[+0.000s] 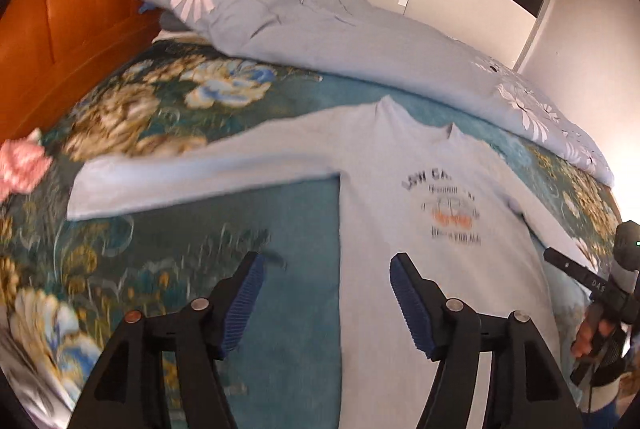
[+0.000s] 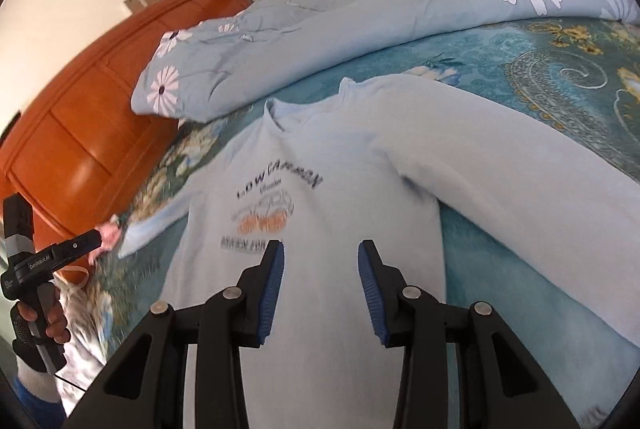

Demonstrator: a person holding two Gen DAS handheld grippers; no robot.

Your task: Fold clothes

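A light blue long-sleeved shirt with a dark and orange chest print lies flat, front up, on the bed, both sleeves spread out. It also shows in the right wrist view. My left gripper is open and empty, hovering above the shirt's left side edge below the left sleeve. My right gripper is open and empty, above the shirt's lower body just below the print. The right sleeve stretches out to the right.
The bed has a teal floral bedspread. A rolled light blue duvet with white daisies lies along the far side. An orange wooden headboard stands at the left. A pink cloth lies at the bed's left edge.
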